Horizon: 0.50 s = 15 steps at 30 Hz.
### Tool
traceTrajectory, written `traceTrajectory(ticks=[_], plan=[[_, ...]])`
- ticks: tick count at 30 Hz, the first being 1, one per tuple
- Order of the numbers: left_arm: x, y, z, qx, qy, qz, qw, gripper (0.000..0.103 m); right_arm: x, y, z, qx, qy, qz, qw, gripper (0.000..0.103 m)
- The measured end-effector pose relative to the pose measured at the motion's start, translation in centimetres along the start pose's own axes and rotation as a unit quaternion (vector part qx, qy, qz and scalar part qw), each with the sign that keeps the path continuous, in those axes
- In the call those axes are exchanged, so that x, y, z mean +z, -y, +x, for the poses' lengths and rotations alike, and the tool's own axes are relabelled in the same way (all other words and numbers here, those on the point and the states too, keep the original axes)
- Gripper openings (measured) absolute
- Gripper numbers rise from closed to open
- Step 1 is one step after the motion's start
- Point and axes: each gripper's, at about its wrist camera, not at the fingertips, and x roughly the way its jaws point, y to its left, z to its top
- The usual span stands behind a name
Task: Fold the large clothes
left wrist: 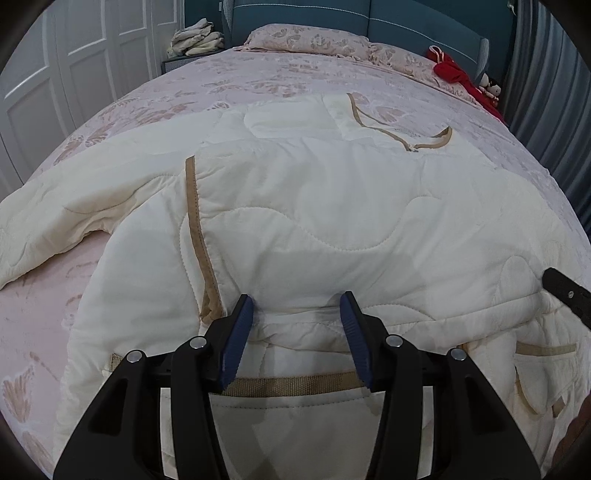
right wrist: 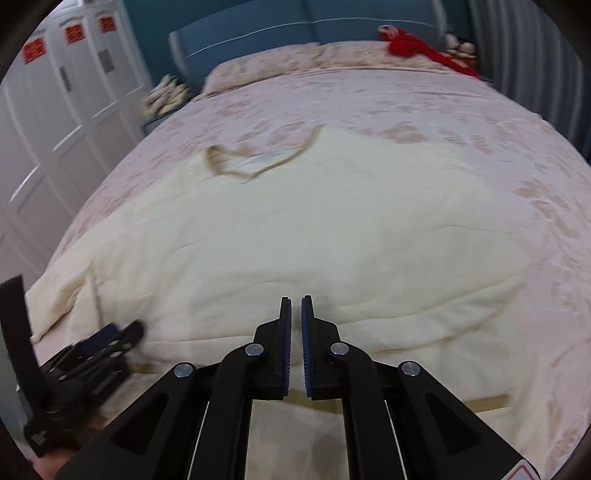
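Observation:
A large cream quilted garment (left wrist: pixel 332 206) with tan trim lies spread over the bed, one sleeve trailing off to the left. My left gripper (left wrist: pixel 295 301) hovers at the garment's near folded edge. Its blue-padded fingers (left wrist: pixel 242 314) stand apart, with fabric lying between them but not pinched. In the right wrist view the same garment (right wrist: pixel 295 221) fills the middle of the bed, blurred. My right gripper (right wrist: pixel 296 301) is shut just above the near hem with nothing between its pads. The left gripper (right wrist: pixel 110 338) appears blurred at the lower left of that view.
The pink floral bedspread (left wrist: pixel 258 77) covers the whole bed. Pillows (left wrist: pixel 314 38) and a red garment (left wrist: pixel 448 68) lie by the teal headboard (left wrist: pixel 406 22). A pile of folded clothes (left wrist: pixel 195 38) sits on a nightstand beside white wardrobe doors (left wrist: pixel 74 55). A grey curtain (left wrist: pixel 546 74) hangs at the right.

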Motion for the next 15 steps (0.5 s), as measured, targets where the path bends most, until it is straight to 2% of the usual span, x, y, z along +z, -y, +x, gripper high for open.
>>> traceTrajectory(ticks=[4, 6, 9, 12, 15], plan=[[0.5, -1.1, -1.2, -0.027, 0.006, -0.028, 0.9992, 0.047, -1.4, -2.5, 3.2, -0.003, -0.034, -0.028, 0.999, 0.005], [0.7, -2.2, -2.6, -0.042, 0.013, -0.044, 0.9981, 0.048, -1.9, -2.5, 3.9, -0.014, -0.029, -0.032, 0.999, 0.005], [0.9, -4.5, -4.9, -0.037, 0.033, -0.057, 0.9972, 0.049, -1.8, -2.6, 4.0, -0.017, -0.029, -0.031, 0.999, 0.004], [1.2, -9.2, -7.0, -0.023, 0.048, -0.095, 0.9941, 0.058, -2.0, -3.4, 4.2, -0.029, -0.024, -0.044, 0.998, 0.004], [1.4, -16.3, -8.0, 0.004, 0.052, -0.158, 0.9861, 0.058, -2.3, -3.8, 4.0, -0.043, -0.019, -0.054, 0.997, 0.004]])
